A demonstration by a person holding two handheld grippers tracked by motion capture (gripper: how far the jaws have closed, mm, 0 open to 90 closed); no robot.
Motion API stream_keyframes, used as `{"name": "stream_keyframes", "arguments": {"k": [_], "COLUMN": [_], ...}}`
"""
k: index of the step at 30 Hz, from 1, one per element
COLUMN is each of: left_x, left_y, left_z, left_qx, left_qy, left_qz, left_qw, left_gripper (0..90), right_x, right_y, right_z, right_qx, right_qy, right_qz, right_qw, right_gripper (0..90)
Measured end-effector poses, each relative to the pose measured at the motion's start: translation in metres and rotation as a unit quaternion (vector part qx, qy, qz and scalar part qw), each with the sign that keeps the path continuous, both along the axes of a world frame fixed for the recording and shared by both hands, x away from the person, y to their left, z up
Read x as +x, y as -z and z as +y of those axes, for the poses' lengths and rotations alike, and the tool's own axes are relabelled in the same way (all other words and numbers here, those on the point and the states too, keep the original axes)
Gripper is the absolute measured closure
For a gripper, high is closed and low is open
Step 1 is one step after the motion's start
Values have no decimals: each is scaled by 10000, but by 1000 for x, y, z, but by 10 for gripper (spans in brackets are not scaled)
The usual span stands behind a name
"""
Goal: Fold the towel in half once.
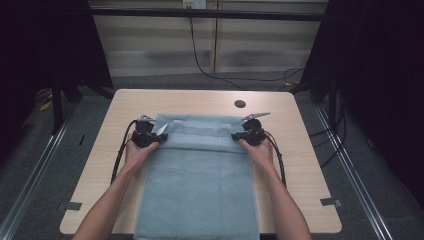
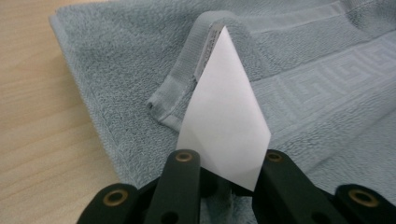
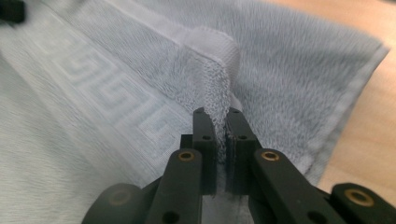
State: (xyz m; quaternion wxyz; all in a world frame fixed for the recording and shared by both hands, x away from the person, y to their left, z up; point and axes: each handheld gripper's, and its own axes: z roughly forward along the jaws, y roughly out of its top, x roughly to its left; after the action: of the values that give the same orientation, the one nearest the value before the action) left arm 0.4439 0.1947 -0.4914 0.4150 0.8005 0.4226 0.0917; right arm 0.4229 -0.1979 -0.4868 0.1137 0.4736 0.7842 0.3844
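Towel (image 1: 200, 170), grey-blue and long, lies flat on the wooden table (image 1: 300, 165) and runs from the near edge, where it hangs a little over, up to the middle of the table. Its far end is folded back toward the person, so a second layer with a woven key-pattern band lies on top of the first one. The far edge of the fold is straight and sits below the round dark hole (image 1: 240, 104) in the tabletop.

The left gripper (image 1: 150, 137) is at the left side of this folded part. In the left gripper view its jaws are closed on the corner of the towel (image 2: 182, 88), together with a white label (image 2: 224, 116) that stands up between them like a pointed sheet. The hem of the corner curls upward beside the label.

The right gripper (image 1: 248, 136) is at the right side of the fold, at about the same height on the table. In the right gripper view its two black jaws are pressed together on the other corner of the towel (image 3: 212, 70), and the terry cloth rises from between them in a small arch.

Both hands (image 1: 135, 152) hold the grippers from behind, and a black cable (image 1: 120, 155) loops from each one over the table.
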Motion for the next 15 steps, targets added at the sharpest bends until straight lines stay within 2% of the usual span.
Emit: {"name": "stream_keyframes", "arguments": {"k": [2, 3, 5, 6, 7, 8, 12, 15], "left_x": [-4, -6, -12, -15, -19, -23, -38, -51], "left_y": [-11, -18, -34, -42, -50, -58, -84, -100], "left_z": [3, 5, 10, 13, 16, 18, 25, 26], "left_qx": [-160, -324, -530, -734, -805, -773, -983, -1026], "left_qy": [31, 28, -3, 12, 32, 61, 151, 237], "left_qz": [-153, -244, -451, -503, -572, -685, -1018, -1214], "left_qw": [9998, 9992, 9976, 9960, 9951, 9946, 9898, 9870], "left_gripper": [832, 832, 832, 832, 832, 832, 832, 832], "right_x": [-4, -6, -11, -13, -16, -19, -30, -40], "right_y": [-11, -17, -29, -36, -43, -50, -83, -103], "right_z": [-2, -3, -5, -6, -6, -7, -10, -11], "right_qx": [70, 102, 171, 244, 296, 362, 561, 646], "right_qy": [-60, -92, -110, -107, -115, -125, -227, -299], "right_qz": [-153, -242, -420, -512, -622, -721, -1119, -1358], "right_qw": [9998, 9996, 9989, 9983, 9976, 9967, 9919, 9882], "right_gripper": [853, 853, 853, 852, 852, 852, 852, 852]}}
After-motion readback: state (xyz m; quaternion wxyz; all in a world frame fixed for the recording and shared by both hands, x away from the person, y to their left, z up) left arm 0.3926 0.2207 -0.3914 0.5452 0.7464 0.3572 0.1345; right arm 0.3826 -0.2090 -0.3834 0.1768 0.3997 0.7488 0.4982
